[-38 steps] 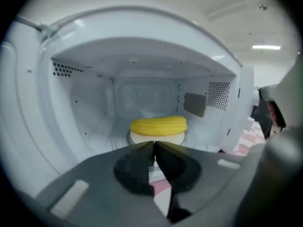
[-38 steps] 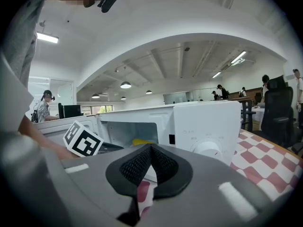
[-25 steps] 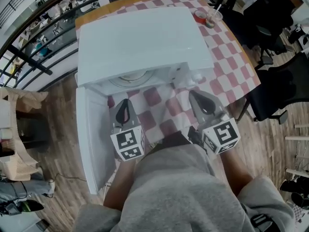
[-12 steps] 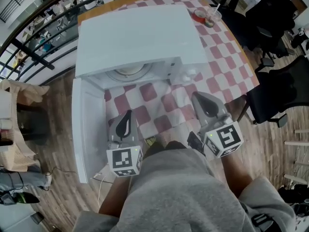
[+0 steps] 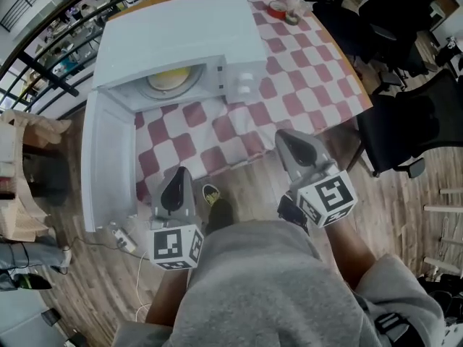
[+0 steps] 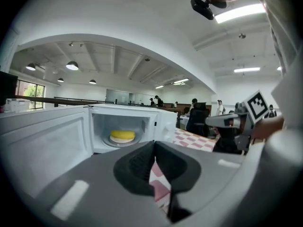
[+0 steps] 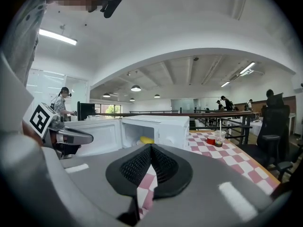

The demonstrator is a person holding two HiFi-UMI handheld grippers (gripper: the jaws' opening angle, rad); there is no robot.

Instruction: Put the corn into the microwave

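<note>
The white microwave [image 5: 181, 35] stands on the checkered table with its door [image 5: 101, 157] swung open to the left. Yellow corn [image 5: 172, 79] lies on a plate inside the cavity; it shows as corn [image 6: 122, 135] in the left gripper view and as corn [image 7: 147, 140] in the right gripper view. My left gripper [image 5: 180, 172] is shut and empty, held back from the table over the floor, near the door's free edge. My right gripper [image 5: 282, 136] is also shut and empty, just off the table's near edge. Both point toward the microwave.
A red-and-white checkered cloth [image 5: 304, 85] covers the table. A plastic cup with a straw [image 5: 293, 13] and a red item [image 5: 277, 9] stand at its far right. Black office chairs [image 5: 405, 121] are to the right. A power strip [image 5: 123, 237] lies on the wooden floor.
Both grippers have drawn back from the microwave's mouth toward the person, off the table's near edge. The corn on its plate has come into view in the open cavity.
</note>
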